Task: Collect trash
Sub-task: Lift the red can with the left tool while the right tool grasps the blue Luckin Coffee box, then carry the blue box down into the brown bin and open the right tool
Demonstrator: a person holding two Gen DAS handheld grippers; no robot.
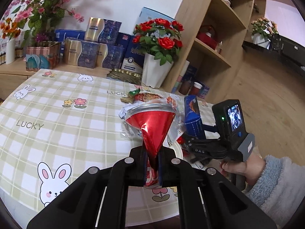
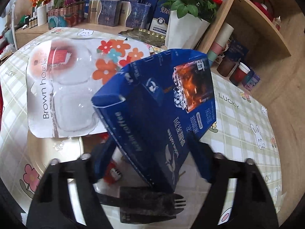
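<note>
the left gripper (image 1: 152, 164) has its jaws pressed on the pinched end of a crushed red can (image 1: 152, 126), which fans out ahead of it over the checked desk (image 1: 57, 118). just beyond the can lies a heap of wrappers (image 1: 144, 97), and behind that heap, at the desk's far edge, stands a white pot of red roses (image 1: 155, 70). to the right of the can, the right gripper (image 2: 152, 164) holds a blue coffee box (image 2: 162, 110), tilted, its jaws spread to the box's sides and clamping it. left of the box lies a white "brown hook" blister pack (image 2: 63, 87); below the box lies a black plastic fork (image 2: 171, 200) on a white plate (image 2: 76, 152).
</note>
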